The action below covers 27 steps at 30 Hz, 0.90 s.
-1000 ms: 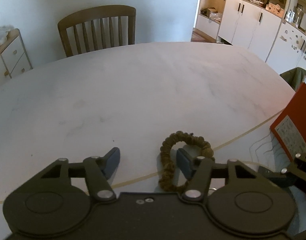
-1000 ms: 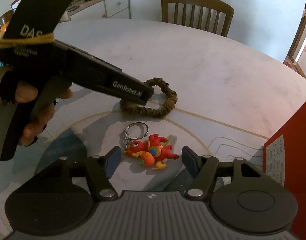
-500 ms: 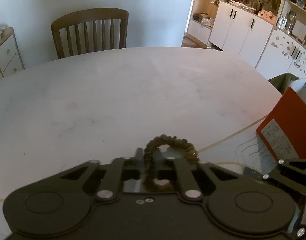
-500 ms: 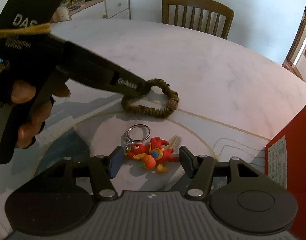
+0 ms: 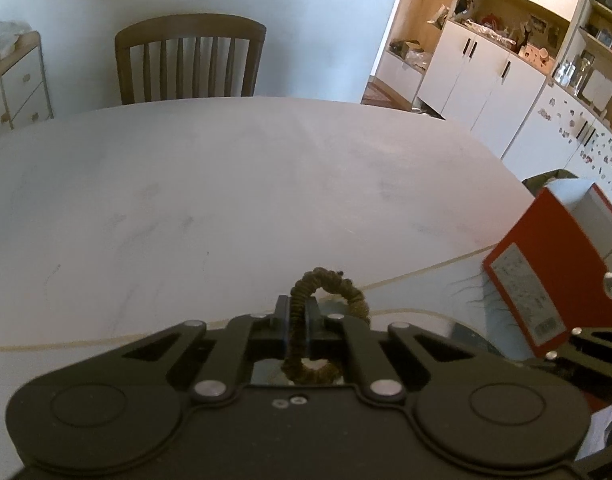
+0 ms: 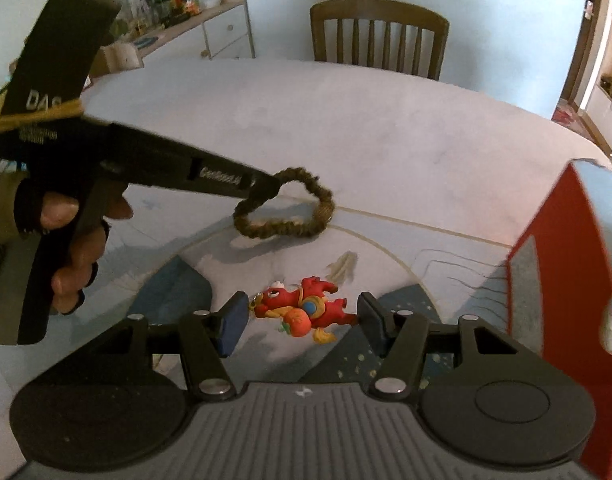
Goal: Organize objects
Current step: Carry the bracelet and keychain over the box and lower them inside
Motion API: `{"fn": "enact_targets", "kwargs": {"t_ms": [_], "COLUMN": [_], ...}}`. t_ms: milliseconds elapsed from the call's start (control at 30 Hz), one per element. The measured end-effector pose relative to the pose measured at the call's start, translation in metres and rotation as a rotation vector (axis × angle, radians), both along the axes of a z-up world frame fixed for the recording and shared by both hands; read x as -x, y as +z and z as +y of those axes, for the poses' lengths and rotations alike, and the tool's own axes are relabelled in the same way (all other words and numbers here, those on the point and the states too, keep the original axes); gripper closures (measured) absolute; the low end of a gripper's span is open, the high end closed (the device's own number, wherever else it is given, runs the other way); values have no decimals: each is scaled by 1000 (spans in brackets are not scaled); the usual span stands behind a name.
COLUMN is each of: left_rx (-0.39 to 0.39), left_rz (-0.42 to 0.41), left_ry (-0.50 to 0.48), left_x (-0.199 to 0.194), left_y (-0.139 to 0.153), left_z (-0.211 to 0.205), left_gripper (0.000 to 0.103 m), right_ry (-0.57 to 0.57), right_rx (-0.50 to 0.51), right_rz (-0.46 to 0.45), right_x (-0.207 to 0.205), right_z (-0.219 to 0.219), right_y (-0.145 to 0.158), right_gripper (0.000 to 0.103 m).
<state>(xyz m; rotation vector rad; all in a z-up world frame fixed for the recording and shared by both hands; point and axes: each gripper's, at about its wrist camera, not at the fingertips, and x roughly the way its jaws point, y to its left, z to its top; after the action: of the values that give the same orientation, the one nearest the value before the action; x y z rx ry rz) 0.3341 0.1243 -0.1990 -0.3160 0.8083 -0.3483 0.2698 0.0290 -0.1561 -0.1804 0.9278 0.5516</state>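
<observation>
I have the left tool (image 5: 297, 312) pinched tight on the brown braided scrunchie (image 6: 283, 209), its two fingers pressed against one strand of the loop. From my right wrist camera the scrunchie hangs off the tool tip with its far end sagging toward the table (image 6: 366, 128); I cannot tell whether that end touches the surface. A hand (image 6: 71, 236) grips the left tool's handle at the left of that view.

My right tool (image 6: 301, 320) is spread wide, holding nothing. The red dragon keychain (image 6: 306, 308) lies on the table between its two fingers, apart from the left pad; whether the right pad touches it I cannot tell. The keychain sits just nearer to me than the scrunchie.

The red box (image 5: 546, 264) stands to the right of the scrunchie, at the table's right edge, with a pale label on the side facing me. A wooden chair (image 5: 189, 60) stands behind the table, well beyond the scrunchie, against the white wall
</observation>
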Motion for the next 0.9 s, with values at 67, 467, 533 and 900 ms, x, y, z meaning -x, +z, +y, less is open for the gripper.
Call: {"fn": "enact_targets", "kwargs": {"t_ms": [67, 467, 533, 900], "left_rx": [6, 92, 110, 135], "left_rz": [-2, -40, -52, -108], "left_ry": [1, 20, 16, -37], "left_x": [6, 57, 65, 96], "left_y": [5, 48, 58, 112], "left_z": [0, 7, 8, -20], "left_gripper": [99, 100, 100, 100], "right_ry": [-12, -74, -83, -130], "right_rx": [-7, -65, -79, -109], "right_rz": [-3, -26, -24, -79], "right_x": [5, 40, 43, 56], "right_z": [-6, -47, -55, -114], "right_y": [8, 58, 67, 101], "right_gripper": [44, 44, 44, 44]}}
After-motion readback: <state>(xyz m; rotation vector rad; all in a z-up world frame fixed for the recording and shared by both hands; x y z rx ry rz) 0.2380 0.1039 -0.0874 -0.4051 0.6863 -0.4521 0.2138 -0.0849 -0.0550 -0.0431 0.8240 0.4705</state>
